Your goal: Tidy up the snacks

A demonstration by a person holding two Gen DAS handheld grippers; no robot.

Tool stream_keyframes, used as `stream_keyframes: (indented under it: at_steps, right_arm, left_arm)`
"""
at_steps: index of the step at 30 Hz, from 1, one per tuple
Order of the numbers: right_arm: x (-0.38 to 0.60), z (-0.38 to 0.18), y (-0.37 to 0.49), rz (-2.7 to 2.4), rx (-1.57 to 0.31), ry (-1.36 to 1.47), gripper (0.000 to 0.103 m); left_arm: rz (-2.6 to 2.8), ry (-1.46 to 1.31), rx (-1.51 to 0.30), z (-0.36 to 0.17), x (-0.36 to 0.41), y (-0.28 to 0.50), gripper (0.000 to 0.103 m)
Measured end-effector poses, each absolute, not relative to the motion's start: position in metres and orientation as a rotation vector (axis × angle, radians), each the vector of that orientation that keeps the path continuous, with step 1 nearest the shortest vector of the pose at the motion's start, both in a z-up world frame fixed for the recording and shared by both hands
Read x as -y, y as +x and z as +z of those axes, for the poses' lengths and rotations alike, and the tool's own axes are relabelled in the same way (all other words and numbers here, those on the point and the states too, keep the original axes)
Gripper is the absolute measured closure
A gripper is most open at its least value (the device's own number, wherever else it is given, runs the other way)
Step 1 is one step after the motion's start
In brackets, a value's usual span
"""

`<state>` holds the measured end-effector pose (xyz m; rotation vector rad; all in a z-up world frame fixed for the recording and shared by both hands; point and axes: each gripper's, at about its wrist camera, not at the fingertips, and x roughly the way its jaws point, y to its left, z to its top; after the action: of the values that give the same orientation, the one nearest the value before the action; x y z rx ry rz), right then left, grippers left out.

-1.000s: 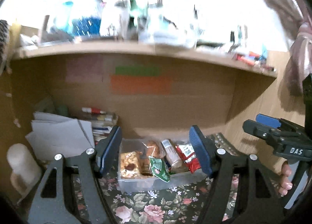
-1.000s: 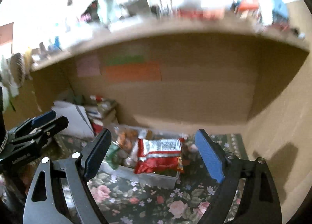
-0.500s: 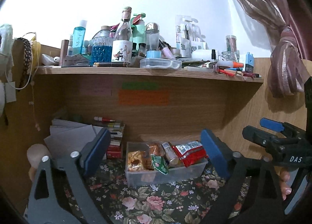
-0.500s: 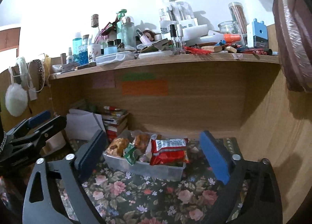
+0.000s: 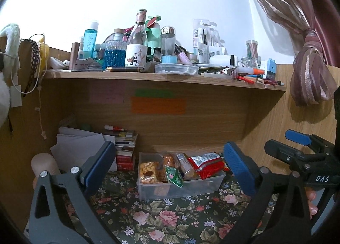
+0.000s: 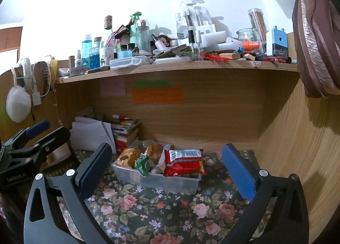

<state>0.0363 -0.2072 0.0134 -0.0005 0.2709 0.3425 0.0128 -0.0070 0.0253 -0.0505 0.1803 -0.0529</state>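
- Mostly done by the look of it: snacks sit packed in the clear plastic bin (image 5: 180,188), and I see no loose snack on the floral cloth (image 5: 161,218) around it.
- Left gripper (image 5: 167,167) spread wide, holding nothing, hovering in front of the bin and well apart from it.
- Right gripper (image 6: 166,169) likewise spread wide and empty, also in front of the bin, not touching.
- Bin stands on the floral cloth under the wooden shelf (image 5: 165,79), near the back panel, just right of the book stack (image 5: 125,148).
- Contents, left end of bin to right: orange-yellow cracker pack (image 5: 147,172), green wrapper (image 5: 174,177) poking over the front wall, brownish packs behind it, a slim tan pack, and a red packet (image 5: 207,165) at the right end.
- Red packet lies tilted on top, one edge overhanging the bin's rim; in the right wrist view it is the biggest item (image 6: 183,162).
- Packs are crinkly film, light, piled loosely rather than in rows; a tidier layout may be what is left, if anything.
- Small red scrap on the cloth right of the bin, too small to tell if it is a snack.
- Shelf above the bin is crowded with bottles, not snacks.
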Motion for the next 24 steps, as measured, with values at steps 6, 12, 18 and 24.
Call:
stream_keyframes:
  at_steps: [6,12,18,24]
  right_arm:
    - [0.2075,0.014,0.0355,0.339,-0.267,-0.003,0.0]
    - [0.2078,0.0155,0.0353,0.333,-0.262,-0.006,0.0]
    - [0.2088,0.0166,0.0349,0.326,-0.258,-0.015,0.0]
    - [0.2101,0.018,0.0342,0.315,-0.248,-0.012,0.0]
  left_arm:
    - [-0.051,-0.047,-0.183,0.0249,0.0093,0.0133,0.0]
    - [-0.052,-0.047,-0.183,0.0249,0.0085,0.0137,0.0]
    - [-0.051,-0.046,-0.184,0.0254,0.0109,0.0139,0.0]
    - [-0.057,-0.043,-0.181,0.0261,0.0133,0.0133,0.0]
